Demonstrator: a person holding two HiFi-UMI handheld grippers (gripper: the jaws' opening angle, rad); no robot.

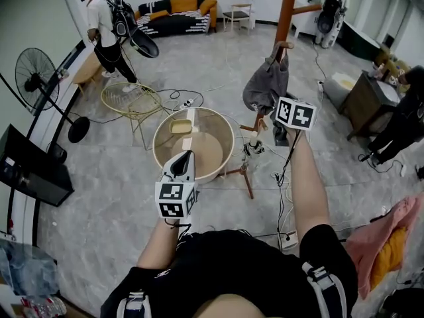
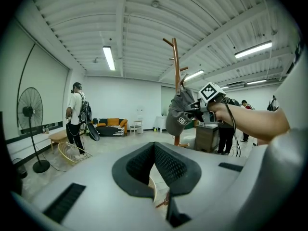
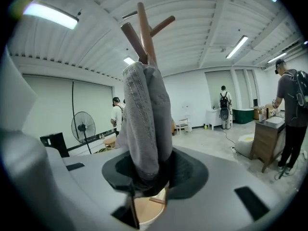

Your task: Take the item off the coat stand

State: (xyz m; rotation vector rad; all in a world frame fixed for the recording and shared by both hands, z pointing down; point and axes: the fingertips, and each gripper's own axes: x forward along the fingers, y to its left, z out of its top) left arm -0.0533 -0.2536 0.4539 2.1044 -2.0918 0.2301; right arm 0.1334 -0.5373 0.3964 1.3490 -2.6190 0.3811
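Note:
A grey cap (image 1: 265,88) hangs from a peg of the brown wooden coat stand (image 1: 287,8). My right gripper (image 1: 277,126) reaches up to the cap's lower edge. In the right gripper view the grey cloth (image 3: 144,114) runs down between the jaws, and the gripper (image 3: 144,177) is shut on it, with the stand's pegs (image 3: 144,28) above. My left gripper (image 1: 183,161) is held low over the round basket, shut with nothing in it. The left gripper view shows its closed jaws (image 2: 154,146), with the cap (image 2: 179,117) and the stand (image 2: 176,66) beyond.
A round tan basket (image 1: 159,134) stands beside the stand's feet. A yellow wire chair (image 1: 130,98), a floor fan (image 1: 36,78) and a person (image 1: 103,25) are at the left. A wooden cabinet (image 1: 361,101) and another person (image 1: 404,121) are at the right. Cables (image 1: 281,197) cross the floor.

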